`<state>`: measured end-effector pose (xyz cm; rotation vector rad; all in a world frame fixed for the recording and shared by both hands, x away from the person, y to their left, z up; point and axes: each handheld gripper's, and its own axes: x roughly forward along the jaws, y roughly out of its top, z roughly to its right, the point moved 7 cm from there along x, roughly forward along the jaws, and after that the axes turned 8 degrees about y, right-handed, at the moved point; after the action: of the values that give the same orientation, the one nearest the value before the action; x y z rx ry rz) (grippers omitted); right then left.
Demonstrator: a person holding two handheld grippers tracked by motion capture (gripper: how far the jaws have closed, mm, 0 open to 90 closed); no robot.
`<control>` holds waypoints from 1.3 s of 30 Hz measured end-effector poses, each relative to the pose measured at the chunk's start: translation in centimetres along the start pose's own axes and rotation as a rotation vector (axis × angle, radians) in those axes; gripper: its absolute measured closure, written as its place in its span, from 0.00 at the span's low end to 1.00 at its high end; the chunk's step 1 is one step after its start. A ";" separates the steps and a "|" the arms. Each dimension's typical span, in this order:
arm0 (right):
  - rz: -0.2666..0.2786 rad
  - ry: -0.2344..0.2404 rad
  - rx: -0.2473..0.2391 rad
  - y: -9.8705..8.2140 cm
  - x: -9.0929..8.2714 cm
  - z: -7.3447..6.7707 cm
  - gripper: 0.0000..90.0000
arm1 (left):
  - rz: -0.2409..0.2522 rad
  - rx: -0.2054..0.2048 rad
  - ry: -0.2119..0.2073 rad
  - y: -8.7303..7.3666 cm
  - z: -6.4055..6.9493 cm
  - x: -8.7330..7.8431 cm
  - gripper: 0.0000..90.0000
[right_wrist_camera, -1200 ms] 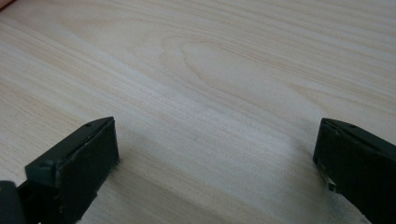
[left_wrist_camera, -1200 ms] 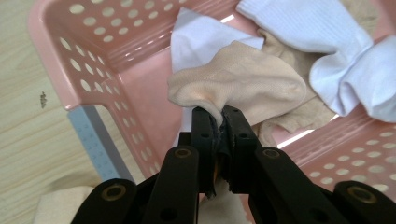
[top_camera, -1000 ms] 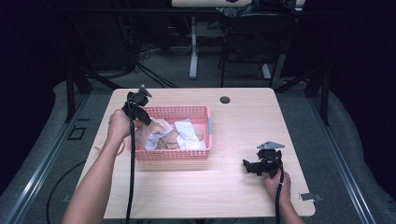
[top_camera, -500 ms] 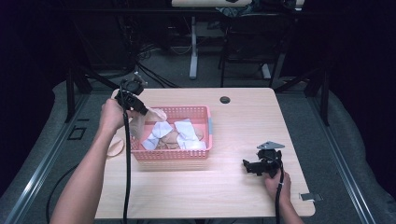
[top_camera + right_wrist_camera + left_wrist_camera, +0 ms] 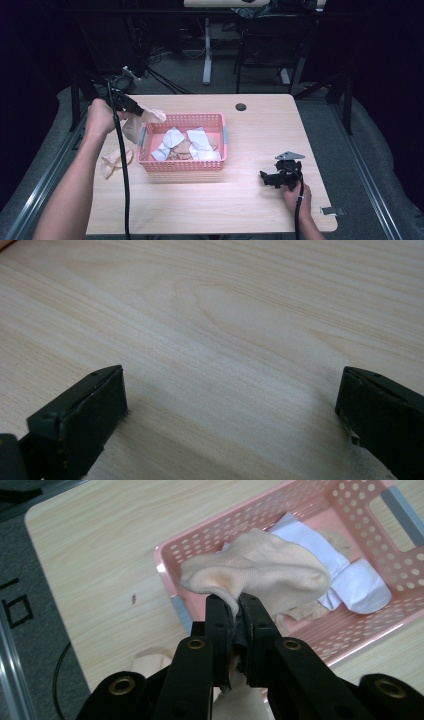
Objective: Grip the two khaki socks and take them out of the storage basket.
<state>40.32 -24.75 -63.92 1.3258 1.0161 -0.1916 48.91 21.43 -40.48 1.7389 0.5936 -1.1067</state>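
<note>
Jaws on the left gripper [image 5: 235, 611] are pressed together on a beige sock [image 5: 255, 570], pinching a fold of it. In the high view that gripper [image 5: 136, 109] is lifted over the far left corner of the pink basket [image 5: 182, 167], with the sock [image 5: 142, 121] dangling outside the basket's left wall, clear of the table [image 5: 260, 200].

Down on the table left of the basket there's another beige sock [image 5: 111, 161] lying flat. So my read is we're mid sock-sorting: pull one out, drop it on the pile outside. Inside the basket there are more white socks [image 5: 200, 142] and something tan under them, so plenty to go.

Over on the right, the right gripper [image 5: 268, 178] sits low near the table's near right edge, and its own view has the jaws spread wide with nothing but bare wood [image 5: 225, 340] between them. Idle, basically.

Next move, I'd guess: swing the held sock left and toward the near side, lower it by the one already out, then let go. Needs to clear the basket rim so it doesn't snag.
</note>
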 end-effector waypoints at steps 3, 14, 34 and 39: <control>0.001 0.000 -0.001 0.0 0.0 0.0 0.00 | 0.002 -0.015 0.009 -0.4 -0.9 -0.7 0.93; 0.002 -0.001 -0.002 0.0 0.0 0.0 0.00 | -0.034 -0.072 0.044 -3.0 -4.2 -1.5 0.93; -0.002 -0.001 0.001 0.0 0.0 0.0 0.00 | -0.118 -0.190 0.069 -7.8 -8.5 0.5 0.93; -0.001 -0.001 -0.001 0.0 0.0 0.0 0.00 | -0.134 -0.212 0.072 -8.5 -9.0 1.2 0.93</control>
<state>40.31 -24.76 -63.90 1.3247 1.0156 -0.1926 46.52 33.06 -44.22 1.5785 0.8510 -1.0355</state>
